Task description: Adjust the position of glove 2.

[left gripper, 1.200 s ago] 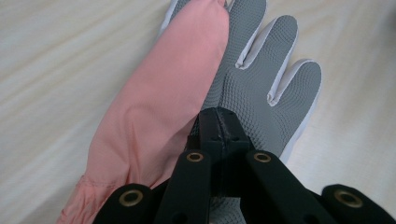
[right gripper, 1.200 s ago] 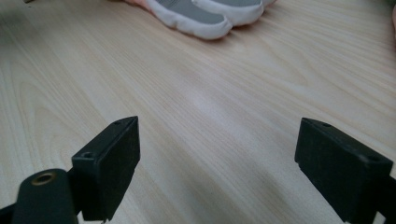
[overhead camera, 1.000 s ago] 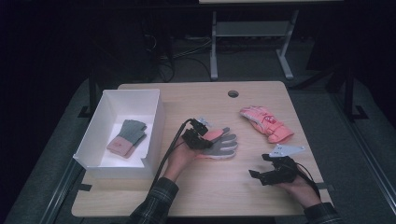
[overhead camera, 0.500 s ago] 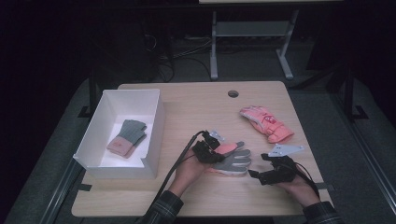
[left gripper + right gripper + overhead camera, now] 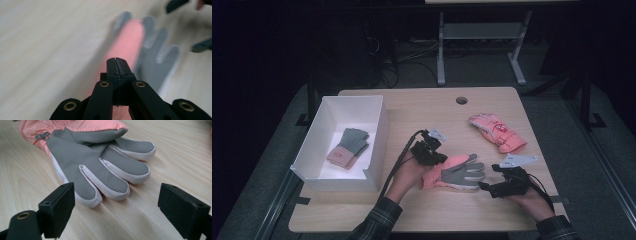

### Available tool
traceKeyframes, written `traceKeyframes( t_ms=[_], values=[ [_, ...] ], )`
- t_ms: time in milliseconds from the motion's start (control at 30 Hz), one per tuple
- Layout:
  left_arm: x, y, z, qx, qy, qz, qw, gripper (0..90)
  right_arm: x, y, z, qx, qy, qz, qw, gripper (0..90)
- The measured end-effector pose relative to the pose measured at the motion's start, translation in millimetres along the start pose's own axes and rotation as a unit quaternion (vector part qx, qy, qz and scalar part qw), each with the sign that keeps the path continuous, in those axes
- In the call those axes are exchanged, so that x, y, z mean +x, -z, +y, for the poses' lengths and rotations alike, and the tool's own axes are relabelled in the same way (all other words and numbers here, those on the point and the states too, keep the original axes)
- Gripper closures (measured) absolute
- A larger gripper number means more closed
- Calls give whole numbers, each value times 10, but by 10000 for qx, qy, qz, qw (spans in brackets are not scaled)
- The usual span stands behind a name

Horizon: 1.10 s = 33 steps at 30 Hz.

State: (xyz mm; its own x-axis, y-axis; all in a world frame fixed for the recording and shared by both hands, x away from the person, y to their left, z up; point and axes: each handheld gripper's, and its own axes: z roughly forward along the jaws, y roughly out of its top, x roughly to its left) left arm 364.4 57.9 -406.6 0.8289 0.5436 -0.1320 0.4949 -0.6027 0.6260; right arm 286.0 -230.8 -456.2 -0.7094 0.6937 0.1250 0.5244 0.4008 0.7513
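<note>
My left gripper clenched on glove cuff, hand low | right gripper released, level at fingertips

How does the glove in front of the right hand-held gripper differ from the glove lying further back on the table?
The near glove lies grey palm up; the far glove shows only pink. The left hand-held gripper is shut on the near glove's cuff; the far glove lies free. Both are pink gloves on the table.

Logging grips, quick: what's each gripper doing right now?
Left gripper: shut on the pink glove's cuff.
Right gripper: open, empty, by the glove's fingertips.
</note>
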Motion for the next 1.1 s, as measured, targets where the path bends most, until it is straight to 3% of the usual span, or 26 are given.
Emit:
traceKeyframes(
  t_ms=[67, 100, 167, 333, 533, 667, 833, 867, 1000, 1100],
  values=[
    [159, 15, -21, 80, 80, 199, 9997, 900, 6, 4, -1, 21, -37, -1, 10000, 139],
    [159, 15, -21, 80, 80, 199, 9997, 899, 6, 4, -1, 21, -37, -1, 10000, 139],
    [301, -16, -59, 199, 135, 270, 9993, 899, 8, 17, -11, 24, -55, -18, 10000, 139],
    [428, -90, -151, 369, 246, 216, 9988, 899, -8, 32, -22, 15, -93, -33, 10000, 139],
    [389, -87, -233, 486, 234, 184, 9984, 900, -19, 32, -24, 3, -94, -35, 9999, 139],
    [322, -62, -305, 426, 227, 96, 9988, 900, -30, 42, -33, 7, -87, -55, 9999, 139],
    [241, -27, -393, 527, 90, 44, 9986, 899, -25, 67, -49, -22, -114, -74, 9999, 139],
    [207, -21, -421, 457, 191, -2, 9988, 899, -18, 85, -54, -4, -125, -66, 9999, 138],
    [118, 34, -507, 464, 163, -126, 9987, 899, -6, 94, -42, 60, -84, -76, 9999, 129],
    [61, 91, -579, 518, 100, -228, 9983, 899, 4, 118, -5, 99, -180, 5, 9998, 153]
  ],
)
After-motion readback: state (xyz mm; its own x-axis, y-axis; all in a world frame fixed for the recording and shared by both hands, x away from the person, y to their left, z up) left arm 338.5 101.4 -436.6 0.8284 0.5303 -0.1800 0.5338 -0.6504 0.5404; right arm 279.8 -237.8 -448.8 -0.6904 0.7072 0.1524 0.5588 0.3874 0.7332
